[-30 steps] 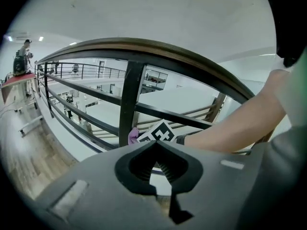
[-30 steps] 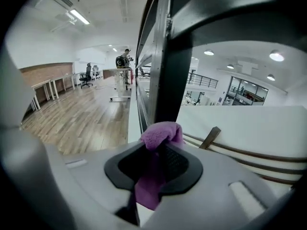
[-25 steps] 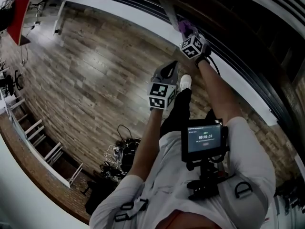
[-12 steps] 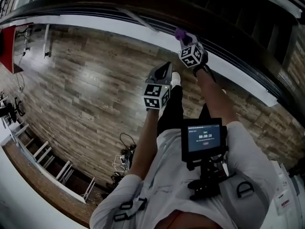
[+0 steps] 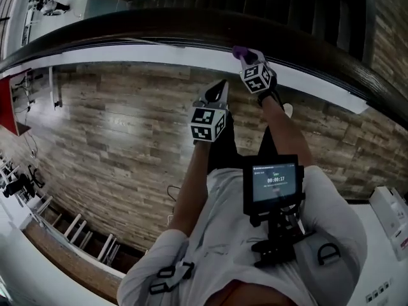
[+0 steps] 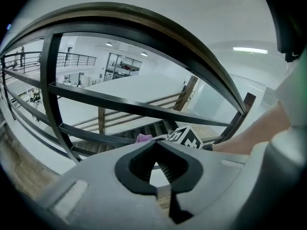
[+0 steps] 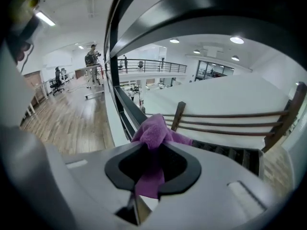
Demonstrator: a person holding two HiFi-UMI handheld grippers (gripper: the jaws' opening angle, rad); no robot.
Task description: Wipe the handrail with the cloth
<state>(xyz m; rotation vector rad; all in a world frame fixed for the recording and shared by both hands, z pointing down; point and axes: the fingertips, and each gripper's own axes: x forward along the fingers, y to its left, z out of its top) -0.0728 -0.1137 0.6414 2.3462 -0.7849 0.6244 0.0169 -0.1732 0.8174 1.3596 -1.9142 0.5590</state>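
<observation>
Right gripper [image 5: 246, 57] is clamped on the purple cloth [image 5: 240, 51], up at twelve o'clock right by the dark handrail [image 5: 159, 24], while the left gripper [image 5: 218, 89], jaws together on nothing, hangs at its seven o'clock. Looks like the wiping stroke itself, and the next move wants cloth pressed firmly and slid along the rail toward nine or three. No containers anywhere in view.
</observation>
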